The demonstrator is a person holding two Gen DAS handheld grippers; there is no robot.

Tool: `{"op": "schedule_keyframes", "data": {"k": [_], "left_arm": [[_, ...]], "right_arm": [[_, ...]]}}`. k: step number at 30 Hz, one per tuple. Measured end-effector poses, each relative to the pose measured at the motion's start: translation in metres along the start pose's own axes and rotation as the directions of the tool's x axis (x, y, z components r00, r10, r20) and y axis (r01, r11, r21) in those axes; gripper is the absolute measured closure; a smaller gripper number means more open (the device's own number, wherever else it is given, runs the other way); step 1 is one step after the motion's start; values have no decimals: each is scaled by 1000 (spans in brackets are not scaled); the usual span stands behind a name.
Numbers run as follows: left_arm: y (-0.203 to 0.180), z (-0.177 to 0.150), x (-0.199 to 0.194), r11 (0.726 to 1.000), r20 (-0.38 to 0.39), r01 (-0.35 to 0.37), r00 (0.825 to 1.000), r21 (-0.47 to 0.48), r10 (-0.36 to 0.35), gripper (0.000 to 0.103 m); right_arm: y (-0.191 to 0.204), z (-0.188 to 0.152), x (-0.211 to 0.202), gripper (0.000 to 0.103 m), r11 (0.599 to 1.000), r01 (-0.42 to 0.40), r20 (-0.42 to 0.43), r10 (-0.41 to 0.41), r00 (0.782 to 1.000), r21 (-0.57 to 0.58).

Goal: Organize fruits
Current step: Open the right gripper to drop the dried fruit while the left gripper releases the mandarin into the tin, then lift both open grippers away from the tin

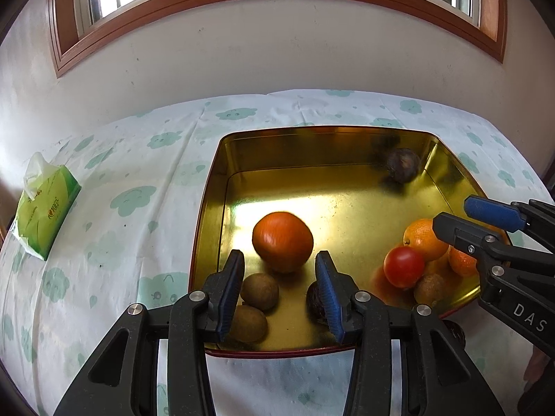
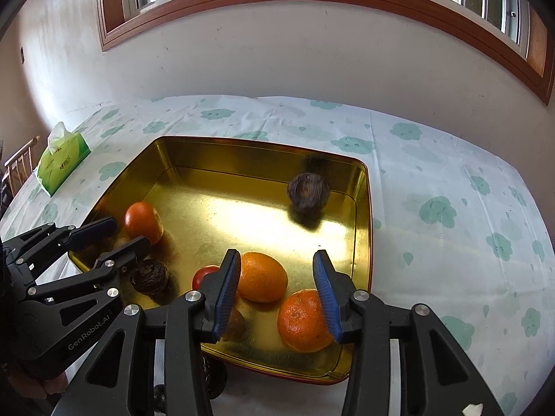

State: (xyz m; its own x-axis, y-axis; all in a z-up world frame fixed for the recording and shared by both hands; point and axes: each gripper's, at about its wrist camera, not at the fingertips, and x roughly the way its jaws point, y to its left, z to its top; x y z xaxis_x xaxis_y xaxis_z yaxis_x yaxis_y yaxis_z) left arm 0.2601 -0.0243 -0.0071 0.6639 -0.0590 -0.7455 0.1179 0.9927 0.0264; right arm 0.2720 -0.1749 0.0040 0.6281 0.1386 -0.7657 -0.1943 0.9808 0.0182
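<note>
Left wrist view: left gripper point(image 1: 280, 293) spread wide over the near edge of the shiny gold metal tray point(image 1: 347, 187), pinching nothing. Just beyond the fingertips, a blurred round orange-red fruit point(image 1: 282, 241); two brown kiwis point(image 1: 259, 291) near the left finger, a dark wrinkled fruit point(image 1: 315, 301) by the right. Red tomato point(image 1: 404, 266) and oranges point(image 1: 425, 239) clustered at the tray's right.

Right wrist view: right gripper point(image 2: 277, 293) also spread, empty, above two oranges point(image 2: 262, 276) inside the tray. Another dark round fruit point(image 2: 308, 189) near the far corner. Green tissue pack point(image 2: 64, 161) on the cloud-print tablecloth point(image 2: 433, 180).
</note>
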Motion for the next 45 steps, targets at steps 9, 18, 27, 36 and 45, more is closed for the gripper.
{"op": "schedule_keyframes", "data": {"k": [9, 18, 27, 36, 45], "left_arm": [[-2, -13, -36, 1000, 43, 5, 999, 0, -5, 58], [7, -55, -83, 1000, 73, 4, 997, -21, -3, 58], [26, -113, -93, 998, 18, -30, 999, -64, 31, 58], [39, -133, -92, 995, 0, -45, 999, -86, 46, 58], [44, -132, -84, 993, -37, -34, 999, -116, 30, 58]], "right_arm": [[3, -12, -37, 62, 1000, 12, 37, -12, 999, -2], [10, -59, -77, 62, 1000, 20, 39, -21, 999, 6], [24, -110, -83, 62, 1000, 11, -15, -11, 1000, -7], [45, -118, -79, 62, 1000, -18, -25, 18, 1000, -20], [58, -112, -58, 62, 999, -36, -54, 34, 998, -35]]}}
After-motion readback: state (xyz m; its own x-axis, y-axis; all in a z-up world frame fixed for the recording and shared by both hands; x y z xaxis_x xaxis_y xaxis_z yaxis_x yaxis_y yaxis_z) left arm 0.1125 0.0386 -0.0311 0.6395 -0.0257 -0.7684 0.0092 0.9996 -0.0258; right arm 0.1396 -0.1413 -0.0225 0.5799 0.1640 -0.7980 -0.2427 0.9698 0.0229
